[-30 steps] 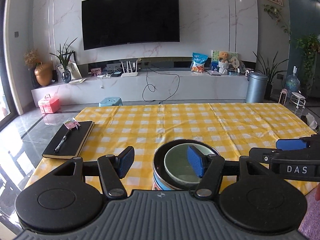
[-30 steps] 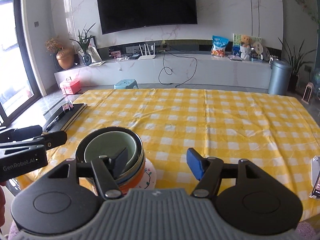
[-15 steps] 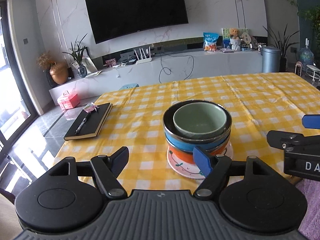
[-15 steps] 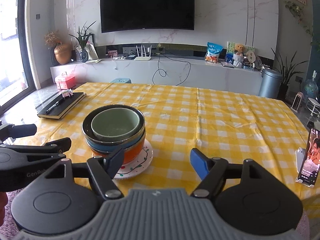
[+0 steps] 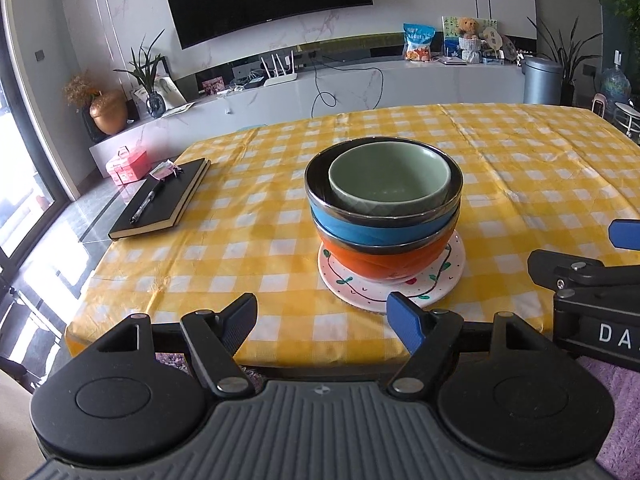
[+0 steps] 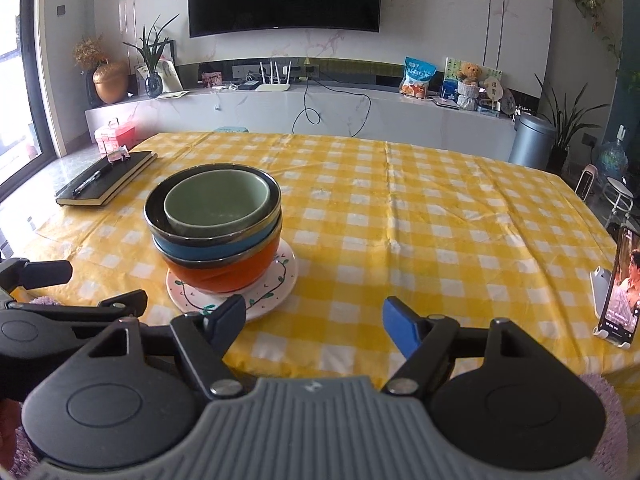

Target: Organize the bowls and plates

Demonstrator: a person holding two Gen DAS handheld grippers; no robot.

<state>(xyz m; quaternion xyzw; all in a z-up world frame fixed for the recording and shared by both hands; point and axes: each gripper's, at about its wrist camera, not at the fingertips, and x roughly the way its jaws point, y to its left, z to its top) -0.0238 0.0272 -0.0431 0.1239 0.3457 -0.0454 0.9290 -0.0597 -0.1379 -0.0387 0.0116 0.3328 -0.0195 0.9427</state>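
A stack stands near the table's front edge: a green bowl [image 5: 390, 178] nested in a blue bowl [image 5: 384, 230], on an orange bowl [image 5: 384, 262], on a white patterned plate [image 5: 440, 288]. The same stack shows in the right wrist view, with the green bowl [image 6: 216, 200] on top and the plate [image 6: 276, 288] beneath. My left gripper [image 5: 322, 320] is open and empty, held back from the stack at the table edge. My right gripper [image 6: 314, 324] is open and empty, to the right of the stack.
A yellow checked tablecloth [image 5: 500, 160] covers the table. A black notebook with a pen [image 5: 160, 200] lies at the left. A phone on a stand [image 6: 618, 292] stands at the right edge. A TV console and a bin stand beyond the table.
Both grippers have pulled back and up from the bowl stack. The stack now shows whole in front of them and stays in place.
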